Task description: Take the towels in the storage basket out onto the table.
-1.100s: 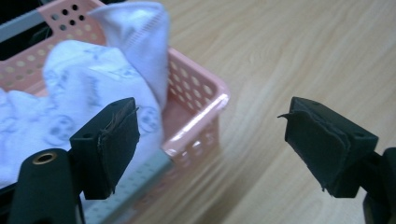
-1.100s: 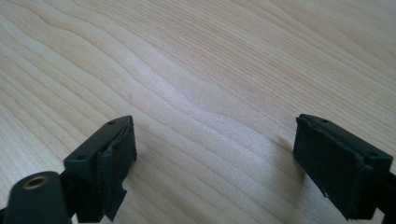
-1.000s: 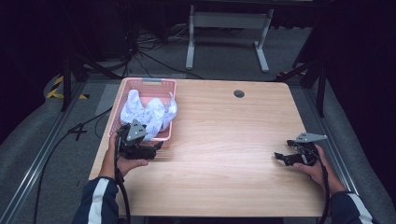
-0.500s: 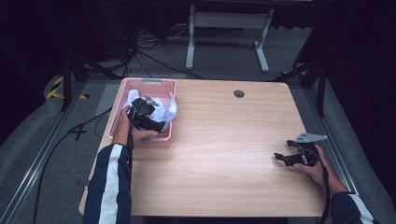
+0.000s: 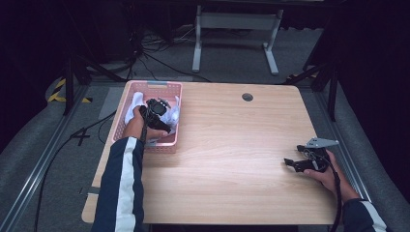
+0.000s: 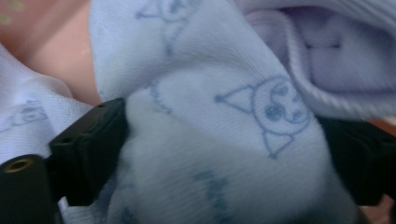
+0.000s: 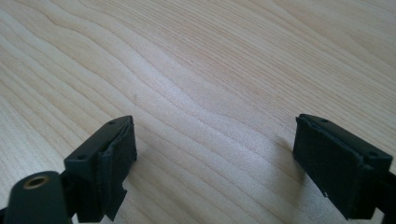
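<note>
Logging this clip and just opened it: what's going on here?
A person works at a wooden table with a gripper in each hand. The left gripper is down in the pink basket, jaws wide apart and just opened further, with pale printed cloth bunched between them. The right gripper rests open near the table's right edge, holding nothing.

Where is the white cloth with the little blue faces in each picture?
High view: the white cloth lies in the pink basket at the table's far left, under the left gripper.
Left gripper view: the cloth bulges between the wide-open black jaws, which have just been opening.
Right gripper view: bare wooden table, no cloth.
Shared landmark: the pink basket, seen again as a pink patch behind the cloth.
</note>
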`<state>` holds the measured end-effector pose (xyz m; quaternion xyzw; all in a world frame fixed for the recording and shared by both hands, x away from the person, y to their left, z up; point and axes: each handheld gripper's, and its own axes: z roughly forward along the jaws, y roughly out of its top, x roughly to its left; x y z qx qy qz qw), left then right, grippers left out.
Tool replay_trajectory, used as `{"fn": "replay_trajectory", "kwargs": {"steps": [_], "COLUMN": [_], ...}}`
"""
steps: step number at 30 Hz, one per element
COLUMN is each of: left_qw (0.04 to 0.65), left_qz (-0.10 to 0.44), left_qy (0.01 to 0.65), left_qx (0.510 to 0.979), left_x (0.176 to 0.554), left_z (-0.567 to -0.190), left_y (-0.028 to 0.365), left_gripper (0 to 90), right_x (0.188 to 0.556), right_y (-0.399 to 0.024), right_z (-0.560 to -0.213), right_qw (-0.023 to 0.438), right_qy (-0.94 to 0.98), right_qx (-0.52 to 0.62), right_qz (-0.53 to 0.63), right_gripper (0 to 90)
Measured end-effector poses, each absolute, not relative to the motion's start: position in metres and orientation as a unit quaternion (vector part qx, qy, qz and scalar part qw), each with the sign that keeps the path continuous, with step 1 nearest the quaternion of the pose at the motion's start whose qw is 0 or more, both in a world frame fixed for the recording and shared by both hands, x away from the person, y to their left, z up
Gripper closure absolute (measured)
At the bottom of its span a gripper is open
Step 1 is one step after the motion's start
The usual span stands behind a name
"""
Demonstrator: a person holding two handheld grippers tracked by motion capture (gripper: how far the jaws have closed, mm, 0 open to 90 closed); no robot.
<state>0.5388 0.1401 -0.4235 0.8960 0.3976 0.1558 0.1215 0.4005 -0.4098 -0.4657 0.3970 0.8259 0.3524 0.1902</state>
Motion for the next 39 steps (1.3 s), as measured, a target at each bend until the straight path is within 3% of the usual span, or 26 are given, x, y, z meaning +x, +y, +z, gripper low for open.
{"fn": "replay_trajectory", "kwargs": {"steps": [2,7,11,12,15,18,22,28,39], "left_qw": [0.115,0.116,0.124,0.127,0.125,0.112,0.088,0.102,0.169], "left_qz": [0.140,0.124,0.123,0.125,0.131,0.142,0.176,0.213,0.286], "left_qy": [0.390,0.395,0.403,0.402,0.405,0.403,0.394,0.395,0.388], "left_qx": [0.903,0.903,0.898,0.898,0.896,0.897,0.898,0.888,0.859], "left_x": [0.545,0.548,0.547,0.547,0.546,0.545,0.543,0.537,0.514], "left_z": [-0.434,-0.436,-0.434,-0.433,-0.431,-0.429,-0.428,-0.419,-0.355], "left_y": [0.138,0.138,0.141,0.143,0.144,0.143,0.139,0.147,0.163], "left_gripper": [0.0,0.0,18.4,18.4,36.9,47.7,53.0,56.7,58.3], "right_x": [0.401,0.401,0.401,0.400,0.400,0.400,0.400,0.400,0.400], "right_y": [-0.410,-0.410,-0.410,-0.410,-0.410,-0.410,-0.410,-0.410,-0.410], "right_z": [-0.466,-0.466,-0.466,-0.466,-0.466,-0.466,-0.466,-0.466,-0.466], "right_qw": [0.190,0.190,0.191,0.190,0.191,0.190,0.190,0.191,0.191], "right_qy": [0.826,0.826,0.826,0.826,0.826,0.826,0.826,0.827,0.827], "right_qx": [0.396,0.396,0.396,0.397,0.397,0.397,0.397,0.396,0.396], "right_qz": [0.353,0.353,0.353,0.353,0.352,0.353,0.352,0.352,0.352], "right_gripper": [13.0,13.0,13.0,13.0,13.0,13.0,13.0,13.0,13.0]}}
